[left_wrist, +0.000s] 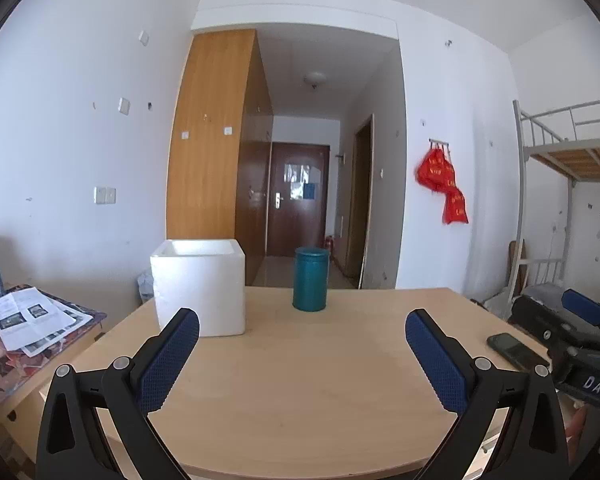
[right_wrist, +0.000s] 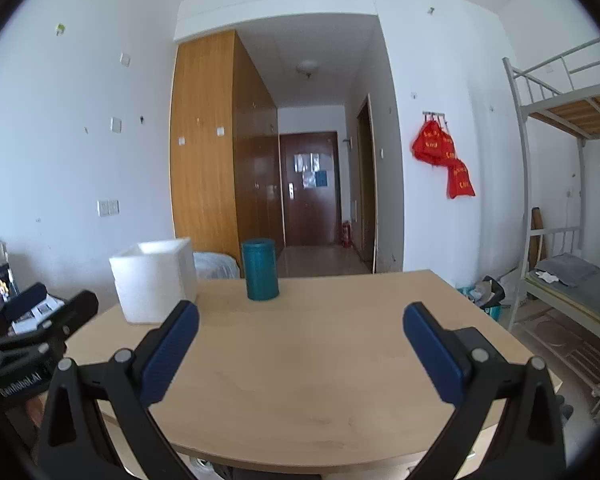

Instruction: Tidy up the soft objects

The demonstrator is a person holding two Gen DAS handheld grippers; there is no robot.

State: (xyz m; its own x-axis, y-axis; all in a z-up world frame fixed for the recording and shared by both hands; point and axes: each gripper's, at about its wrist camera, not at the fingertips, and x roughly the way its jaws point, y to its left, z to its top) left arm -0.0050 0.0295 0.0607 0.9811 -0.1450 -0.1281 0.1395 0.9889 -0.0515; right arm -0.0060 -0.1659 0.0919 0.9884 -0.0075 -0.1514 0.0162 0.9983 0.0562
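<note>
Left wrist view: left claw spread wide, holding nothing, low over the near half of the bench; white foam box ahead and to the left, teal canister straight ahead, both at the far edge
Right wrist view: right claw also spread and empty; white foam box sits further left here, teal canister slightly left of centre
Task's thing: no soft object is plainly in sight on the bench; the box is open-topped, its inside hidden
Key relation: box and canister stand upright, well apart from both claws; I judge the left claw nearer the box
Only in left view: dark phone at the bench's right edge, papers on the side surface
Only in right view: bunk bed with grey mattress
</note>
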